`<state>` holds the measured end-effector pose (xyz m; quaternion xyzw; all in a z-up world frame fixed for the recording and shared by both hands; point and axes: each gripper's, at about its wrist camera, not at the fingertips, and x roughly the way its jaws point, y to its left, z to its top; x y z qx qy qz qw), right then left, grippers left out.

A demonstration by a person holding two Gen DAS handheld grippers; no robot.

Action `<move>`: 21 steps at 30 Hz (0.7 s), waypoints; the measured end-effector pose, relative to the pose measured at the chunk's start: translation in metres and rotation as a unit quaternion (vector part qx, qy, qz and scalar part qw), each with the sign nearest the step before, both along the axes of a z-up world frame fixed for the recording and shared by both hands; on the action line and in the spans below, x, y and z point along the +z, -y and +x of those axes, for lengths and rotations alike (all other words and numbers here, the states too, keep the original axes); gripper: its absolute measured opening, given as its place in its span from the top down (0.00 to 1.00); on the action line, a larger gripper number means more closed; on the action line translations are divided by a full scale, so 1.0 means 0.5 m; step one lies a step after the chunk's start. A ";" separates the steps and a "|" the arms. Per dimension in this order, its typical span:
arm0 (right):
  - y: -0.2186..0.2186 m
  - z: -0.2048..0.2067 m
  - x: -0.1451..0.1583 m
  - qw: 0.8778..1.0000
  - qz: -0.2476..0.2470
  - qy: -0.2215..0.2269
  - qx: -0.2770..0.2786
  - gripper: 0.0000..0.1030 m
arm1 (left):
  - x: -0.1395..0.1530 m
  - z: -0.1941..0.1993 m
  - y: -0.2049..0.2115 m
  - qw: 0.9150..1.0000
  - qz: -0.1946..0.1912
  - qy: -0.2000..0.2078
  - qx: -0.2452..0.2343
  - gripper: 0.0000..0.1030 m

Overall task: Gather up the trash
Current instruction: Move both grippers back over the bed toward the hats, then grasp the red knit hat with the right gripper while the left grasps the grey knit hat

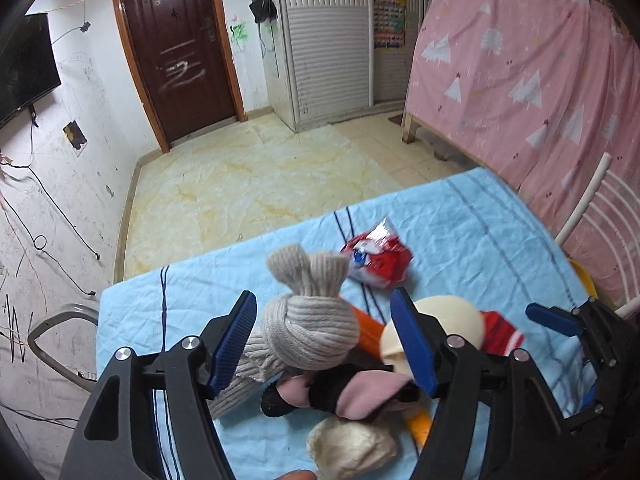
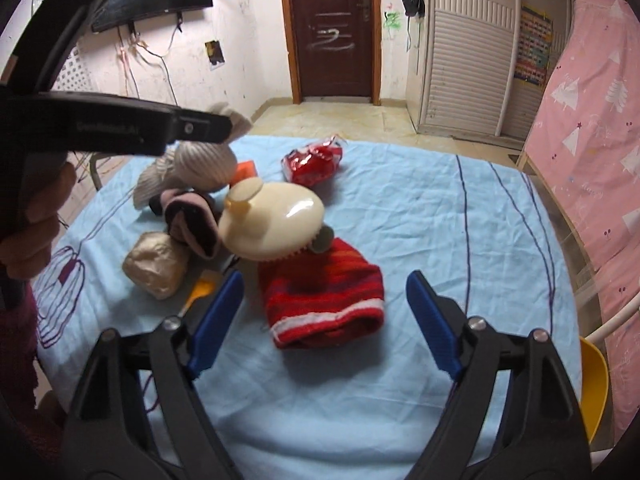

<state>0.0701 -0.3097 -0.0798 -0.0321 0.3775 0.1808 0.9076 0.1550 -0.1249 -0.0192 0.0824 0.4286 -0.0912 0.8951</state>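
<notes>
Table covered in a light blue sheet [image 2: 420, 216], creased cotton with thin dark stripes and a purple line drawing near the 9 o'clock edge. Beyond it, glossy marbled yellow floor [image 1: 248, 184]; dark brown panelled door [image 2: 332, 28] at 12 o'clock with white scrawl on it; scuffed white wall with loose cables and a black TV [image 1: 24, 68] at 9 to 10 o'clock; grey slatted wardrobe [image 1: 320, 48] at 1 o'clock; pink curtain [image 1: 520, 80] printed with white trees at 3 o'clock. Trash: crinkled red foil wrapper [image 2: 312, 162], shiny, lying alone at 12 o'clock on the sheet, apart from the pile. Pile at table centre: ribbed grey knit bundle [image 1: 308, 332], knotted at top; black and pink soft fabric [image 1: 344, 394]; lumpy beige wad [image 2: 154, 266]; smooth cream plastic dome [image 2: 276, 224] with bristled rim, resting on a red striped knit hat [image 2: 324, 296] with white band; orange strip [image 1: 370, 330] partly under the bundle. Left gripper [image 1: 332, 340]: jaws wide, straddling the grey bundle, not pinching it. Right gripper [image 2: 324, 320]: jaws wide, either side of the hat, holding nothing.
</notes>
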 end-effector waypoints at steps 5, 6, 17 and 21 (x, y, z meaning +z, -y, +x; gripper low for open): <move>-0.008 0.022 -0.018 1.000 -0.008 -0.019 -0.001 0.22 | -0.028 0.019 -0.007 1.000 0.005 -0.012 0.000 0.40; -0.009 0.026 -0.021 1.000 -0.008 -0.025 -0.002 0.22 | -0.034 0.023 -0.008 1.000 0.007 -0.014 0.000 0.40; -0.017 0.049 -0.044 0.998 -0.022 -0.059 0.005 0.33 | -0.071 0.038 -0.013 1.000 0.014 -0.019 0.004 0.48; -0.018 0.044 -0.042 0.998 -0.024 -0.053 0.009 0.58 | -0.067 0.029 -0.008 1.000 0.021 -0.010 0.003 0.50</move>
